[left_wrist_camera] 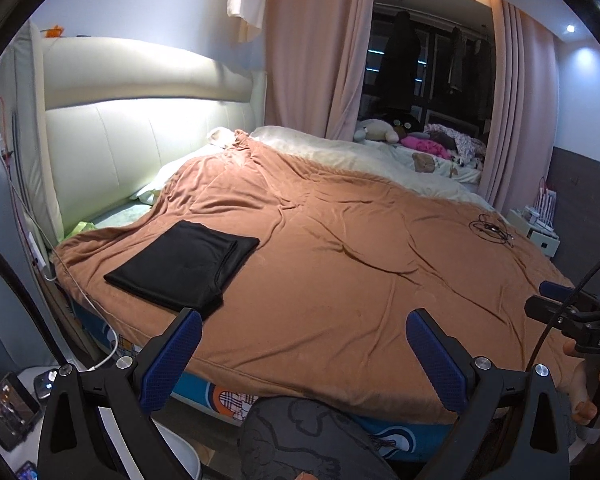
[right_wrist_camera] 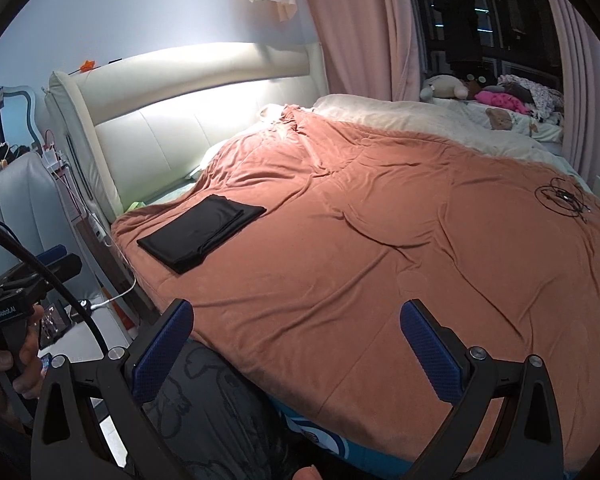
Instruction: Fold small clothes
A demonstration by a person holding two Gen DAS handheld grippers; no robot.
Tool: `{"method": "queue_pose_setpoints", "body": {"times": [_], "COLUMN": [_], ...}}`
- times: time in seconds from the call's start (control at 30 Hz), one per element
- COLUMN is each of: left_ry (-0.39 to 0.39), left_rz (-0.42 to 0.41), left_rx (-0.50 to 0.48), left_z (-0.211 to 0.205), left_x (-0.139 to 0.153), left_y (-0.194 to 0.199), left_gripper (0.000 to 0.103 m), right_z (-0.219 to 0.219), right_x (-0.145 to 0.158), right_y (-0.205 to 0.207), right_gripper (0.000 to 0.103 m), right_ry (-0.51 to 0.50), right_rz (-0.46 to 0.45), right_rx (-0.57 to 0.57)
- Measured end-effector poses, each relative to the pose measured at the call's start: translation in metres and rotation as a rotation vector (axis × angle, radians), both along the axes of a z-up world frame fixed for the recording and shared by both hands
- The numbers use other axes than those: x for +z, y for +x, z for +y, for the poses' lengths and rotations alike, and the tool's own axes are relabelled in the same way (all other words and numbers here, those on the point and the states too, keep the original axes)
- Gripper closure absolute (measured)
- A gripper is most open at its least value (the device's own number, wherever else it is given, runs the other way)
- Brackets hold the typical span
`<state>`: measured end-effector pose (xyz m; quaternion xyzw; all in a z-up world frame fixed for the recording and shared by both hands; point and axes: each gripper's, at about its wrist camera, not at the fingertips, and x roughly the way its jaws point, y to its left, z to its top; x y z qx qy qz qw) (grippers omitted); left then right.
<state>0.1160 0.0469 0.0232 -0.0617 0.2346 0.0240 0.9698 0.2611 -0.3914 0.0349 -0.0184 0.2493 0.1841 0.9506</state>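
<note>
Both the left gripper [left_wrist_camera: 304,354] and right gripper [right_wrist_camera: 296,344] gape empty; reach ahead-left, pinching the folded black garment [left_wrist_camera: 182,266] by its edges.

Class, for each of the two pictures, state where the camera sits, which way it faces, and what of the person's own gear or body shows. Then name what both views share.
Left wrist: on the left gripper, open, at the bed's foot, facing the headboard; the right gripper and hand show at right.
Right wrist: on the right gripper, open, facing likewise; the left gripper shows at left.
Shared: folded black garment on the brown blanket.
</note>
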Motion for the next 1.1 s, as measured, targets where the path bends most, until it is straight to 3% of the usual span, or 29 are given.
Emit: {"method": "queue_pose_setpoints", "body": {"times": [1.1], "left_ry": [0.008], "left_rz": [-0.05], "left_rx": [-0.005], "left_z": [-0.02], "left_x": [0.012], "left_y": [-0.032], "left_gripper": [0.001], "right_z": [-0.017], "right_x": [-0.008], "right_y": [-0.028], "right_gripper": [0.0], "right_ry": [0.051], "right_rz": [-0.014], "right_rx": [-0.047]}}
